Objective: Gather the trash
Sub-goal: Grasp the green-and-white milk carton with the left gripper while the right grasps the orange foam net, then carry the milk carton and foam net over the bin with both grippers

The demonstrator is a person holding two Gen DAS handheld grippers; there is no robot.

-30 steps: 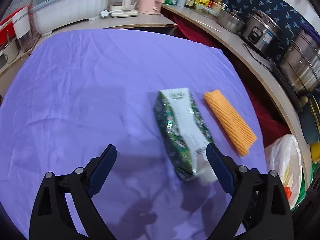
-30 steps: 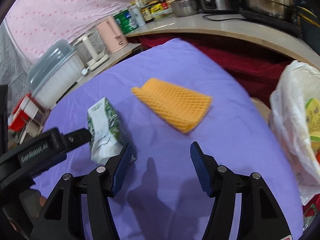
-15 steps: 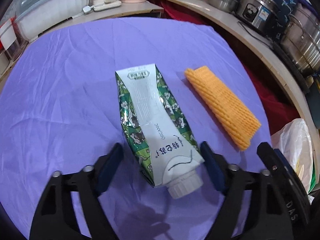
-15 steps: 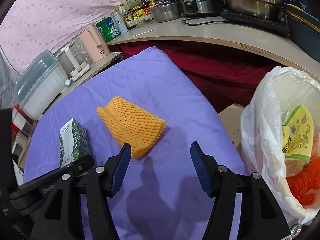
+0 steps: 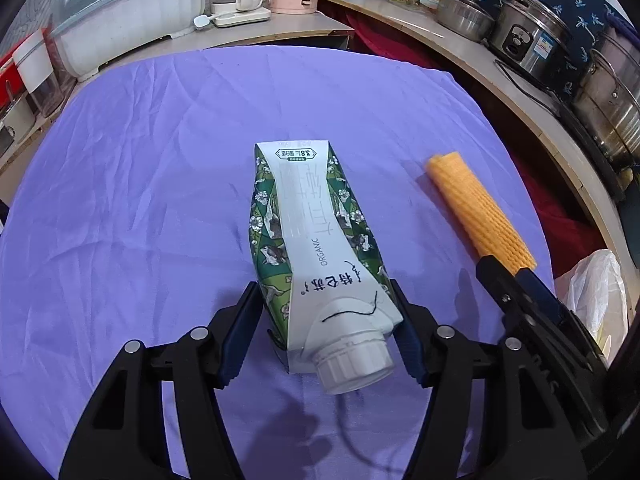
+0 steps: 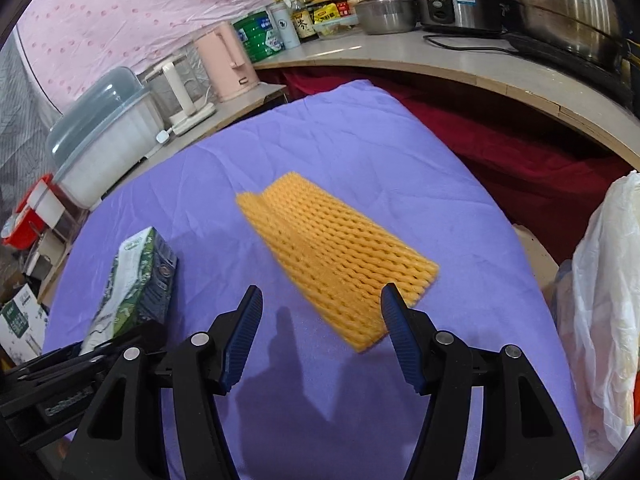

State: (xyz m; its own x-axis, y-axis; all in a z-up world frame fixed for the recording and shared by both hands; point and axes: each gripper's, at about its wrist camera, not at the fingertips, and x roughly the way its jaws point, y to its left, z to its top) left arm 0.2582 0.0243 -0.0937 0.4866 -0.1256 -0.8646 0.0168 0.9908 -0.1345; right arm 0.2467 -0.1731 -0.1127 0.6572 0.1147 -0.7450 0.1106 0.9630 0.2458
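A green and white milk carton [image 5: 304, 208] lies on the purple cloth [image 5: 160, 200], its white cap toward the camera. My left gripper [image 5: 325, 284] is closing around the cap end, and both blue pads touch the carton's sides. To the carton's right lies an orange foam net [image 5: 476, 208]. In the right wrist view, the right gripper [image 6: 321, 289] hangs open just above the near end of the foam net [image 6: 336, 252], pads apart from it. The carton [image 6: 136, 276] shows at lower left there.
A white plastic trash bag [image 6: 600, 300] with wrappers inside hangs off the table's right edge. A curved counter [image 6: 480, 68] behind holds steel pots, a rice cooker, bottles and a pink kettle. A lidded white tub [image 5: 128, 20] stands at the back left.
The left gripper came in over the carton and its jaws narrowed onto the cap end. The right gripper swung toward the bag, then back so the foam net sits between its fingers.
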